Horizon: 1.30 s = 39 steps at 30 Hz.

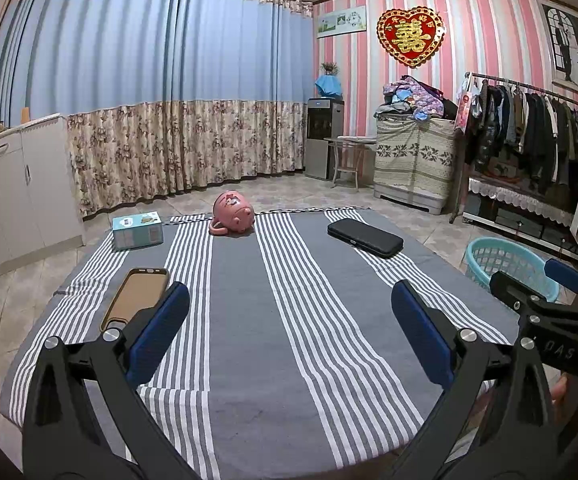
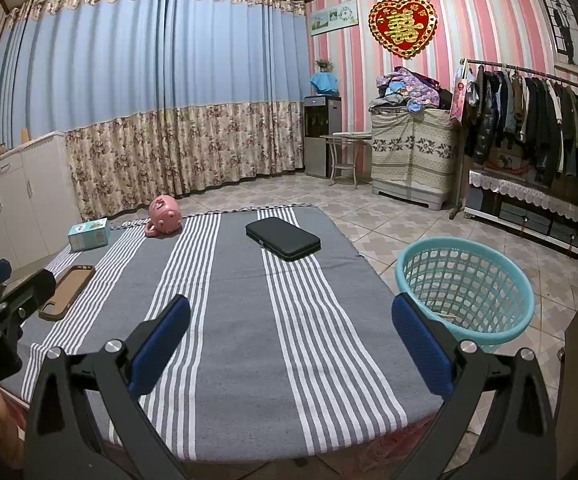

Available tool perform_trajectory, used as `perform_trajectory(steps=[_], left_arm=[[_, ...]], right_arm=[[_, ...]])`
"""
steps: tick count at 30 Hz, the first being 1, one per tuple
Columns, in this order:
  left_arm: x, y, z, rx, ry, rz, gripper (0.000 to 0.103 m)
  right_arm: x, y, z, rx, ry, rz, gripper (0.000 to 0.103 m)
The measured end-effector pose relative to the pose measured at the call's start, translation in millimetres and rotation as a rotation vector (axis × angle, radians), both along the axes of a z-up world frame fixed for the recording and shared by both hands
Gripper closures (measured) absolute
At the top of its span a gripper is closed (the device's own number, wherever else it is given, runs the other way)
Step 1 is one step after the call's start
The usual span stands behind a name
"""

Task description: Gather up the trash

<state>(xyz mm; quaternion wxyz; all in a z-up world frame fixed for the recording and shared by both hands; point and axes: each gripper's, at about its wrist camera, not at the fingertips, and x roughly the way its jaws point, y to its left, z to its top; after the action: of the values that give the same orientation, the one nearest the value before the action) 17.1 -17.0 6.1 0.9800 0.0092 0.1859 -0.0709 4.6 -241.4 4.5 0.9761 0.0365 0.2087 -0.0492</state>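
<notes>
A table under a grey cloth with white stripes point(image 1: 241, 320) point(image 2: 241, 300) carries a pink mug on its side point(image 1: 233, 213) point(image 2: 163, 215), a light blue box point(image 1: 137, 230) point(image 2: 89, 233), a brown phone case point(image 1: 137, 297) point(image 2: 67, 291) and a black zip case point(image 1: 365, 237) point(image 2: 282, 238). A teal mesh basket point(image 2: 465, 288) point(image 1: 509, 264) stands on the floor right of the table. My left gripper point(image 1: 289, 312) is open and empty above the near half of the cloth. My right gripper point(image 2: 289, 320) is open and empty, its right finger in front of the basket.
White cabinets point(image 1: 13, 184) stand at the left. Blue and floral curtains point(image 1: 161, 100) fill the back. A water dispenser point(image 1: 323, 136), a covered unit piled with clothes point(image 1: 413, 152) and a clothes rack point(image 1: 529, 128) line the right wall. The floor is tiled point(image 2: 389, 224).
</notes>
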Motion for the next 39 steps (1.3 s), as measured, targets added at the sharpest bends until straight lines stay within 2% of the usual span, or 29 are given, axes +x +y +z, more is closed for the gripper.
perform_trajectory(steps=[39], left_arm=[[0.0,0.6,-0.5,-0.002,0.001,0.003,0.005]], right_arm=[[1.0,1.7,-2.1,-0.002,-0.001,0.002,0.005]])
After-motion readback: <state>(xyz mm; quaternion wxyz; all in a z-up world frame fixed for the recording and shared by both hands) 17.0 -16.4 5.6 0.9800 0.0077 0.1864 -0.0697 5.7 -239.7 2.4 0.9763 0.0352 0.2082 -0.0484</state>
